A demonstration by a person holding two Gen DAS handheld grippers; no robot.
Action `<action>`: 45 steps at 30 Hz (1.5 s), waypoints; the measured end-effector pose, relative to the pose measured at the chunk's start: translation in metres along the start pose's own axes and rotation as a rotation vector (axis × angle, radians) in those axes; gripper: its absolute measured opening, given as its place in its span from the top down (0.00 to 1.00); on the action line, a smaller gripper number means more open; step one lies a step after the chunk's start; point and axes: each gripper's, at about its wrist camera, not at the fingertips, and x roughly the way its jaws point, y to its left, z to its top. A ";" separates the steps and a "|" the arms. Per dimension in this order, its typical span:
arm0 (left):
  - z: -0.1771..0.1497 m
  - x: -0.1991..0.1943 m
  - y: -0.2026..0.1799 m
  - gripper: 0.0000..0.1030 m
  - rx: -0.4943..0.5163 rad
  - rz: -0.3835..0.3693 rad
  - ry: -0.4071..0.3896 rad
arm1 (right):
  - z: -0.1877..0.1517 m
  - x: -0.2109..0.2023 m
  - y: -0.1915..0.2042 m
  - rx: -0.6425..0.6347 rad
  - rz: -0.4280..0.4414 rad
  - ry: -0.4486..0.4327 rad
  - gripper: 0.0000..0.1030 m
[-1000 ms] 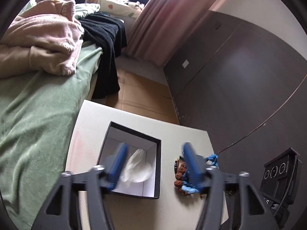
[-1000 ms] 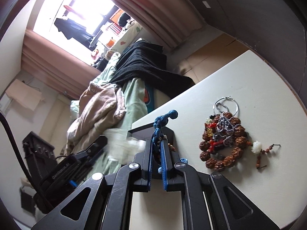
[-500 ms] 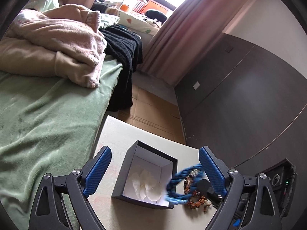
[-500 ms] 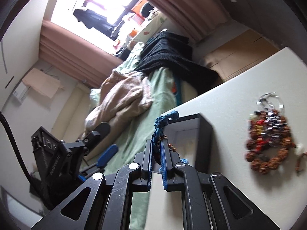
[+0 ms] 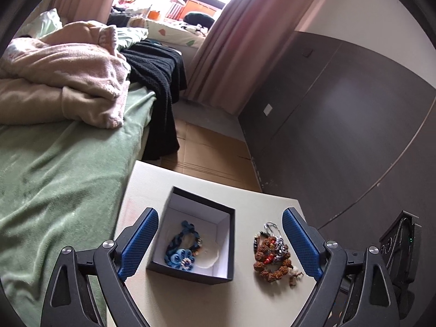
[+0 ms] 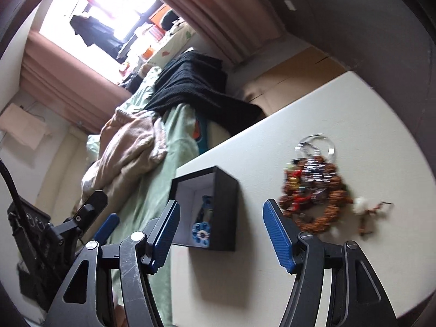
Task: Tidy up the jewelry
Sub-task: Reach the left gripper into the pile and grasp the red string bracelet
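- Left wrist view: my left gripper (image 5: 219, 241) hangs above the table (image 5: 190, 299) with its blue pads spread wide, holding nothing.
- Between the pads I see the black box (image 5: 194, 273), open-topped with a white lining, standing on the pale tabletop.
- Inside the box lies the blue bracelet (image 5: 183, 246), a braided cord with a light-blue flower piece at its near end; it rests partly on a whitish translucent piece (image 5: 211, 253) on the box floor.
- To the right of the box, apart from it, the jewelry heap (image 5: 271, 256) sits on the table: brown beads, red bits, a silver chain and ring tangled together.
- Beyond the table: a green bedspread (image 5: 54, 169), a pink blanket (image 5: 62, 81), a black garment (image 5: 158, 81) hanging off the bed's edge.
- Right wrist view: my right gripper (image 6: 221, 234) is also spread apart and empty, above the table edge (image 6: 245, 286).
- The black box (image 6: 224, 207) sits just ahead of its left pad; the blue bracelet (image 6: 203, 227) shows inside against the white wall.
- The jewelry heap (image 6: 316, 193) lies to the right, blurred, with a white bead and a small brown strand trailing from it.
- The left gripper (image 6: 106, 224) is visible at far left.
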 end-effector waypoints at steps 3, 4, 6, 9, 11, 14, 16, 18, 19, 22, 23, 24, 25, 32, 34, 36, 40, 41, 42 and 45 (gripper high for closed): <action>-0.007 0.001 -0.013 0.10 0.032 -0.012 0.002 | -0.002 -0.019 -0.017 0.036 -0.051 -0.024 0.38; -0.010 0.001 -0.018 0.10 0.049 -0.015 0.001 | -0.002 -0.023 -0.022 0.046 -0.060 -0.028 0.38; -0.015 0.002 -0.028 0.10 0.072 -0.019 0.001 | -0.003 -0.034 -0.031 0.067 -0.072 -0.034 0.38; -0.026 0.007 -0.043 0.10 0.105 -0.024 0.011 | -0.004 -0.047 -0.044 0.088 -0.080 -0.039 0.38; -0.032 0.010 -0.052 0.11 0.127 -0.024 0.018 | -0.005 -0.054 -0.050 0.107 -0.078 -0.043 0.38; -0.040 0.017 -0.066 0.13 0.166 -0.021 0.027 | -0.005 -0.062 -0.058 0.134 -0.074 -0.054 0.38; -0.046 0.021 -0.074 0.15 0.190 -0.025 0.034 | -0.004 -0.068 -0.065 0.143 -0.110 -0.060 0.38; -0.051 0.027 -0.084 0.19 0.221 -0.022 0.047 | -0.004 -0.073 -0.070 0.151 -0.133 -0.068 0.38; -0.054 0.029 -0.088 0.21 0.236 -0.020 0.053 | -0.004 -0.074 -0.071 0.159 -0.139 -0.069 0.38; -0.057 0.041 -0.103 0.33 0.280 -0.013 0.091 | -0.002 -0.081 -0.079 0.176 -0.130 -0.071 0.38; -0.057 0.046 -0.107 0.37 0.292 -0.017 0.104 | -0.002 -0.084 -0.082 0.180 -0.116 -0.072 0.38; -0.057 0.050 -0.111 0.40 0.300 -0.016 0.116 | 0.000 -0.085 -0.085 0.187 -0.091 -0.069 0.38; -0.056 0.056 -0.115 0.40 0.307 -0.012 0.132 | 0.001 -0.087 -0.087 0.193 -0.077 -0.066 0.38; -0.060 0.096 -0.137 0.63 0.358 0.050 0.251 | 0.009 -0.086 -0.107 0.229 -0.141 -0.030 0.38; -0.061 0.109 -0.141 0.65 0.375 0.073 0.279 | 0.012 -0.087 -0.117 0.260 -0.151 -0.021 0.38; -0.064 0.118 -0.143 0.67 0.387 0.089 0.291 | 0.014 -0.088 -0.125 0.281 -0.157 -0.013 0.38; -0.073 0.132 -0.137 0.70 0.380 0.083 0.297 | 0.016 -0.090 -0.136 0.306 -0.163 -0.004 0.38; -0.076 0.136 -0.134 0.71 0.374 0.087 0.300 | 0.016 -0.090 -0.137 0.311 -0.167 0.000 0.38; -0.079 0.143 -0.130 0.76 0.365 0.103 0.318 | 0.016 -0.090 -0.139 0.313 -0.173 0.003 0.38; -0.083 0.155 -0.124 0.81 0.360 0.132 0.351 | 0.015 -0.087 -0.138 0.298 -0.197 0.014 0.38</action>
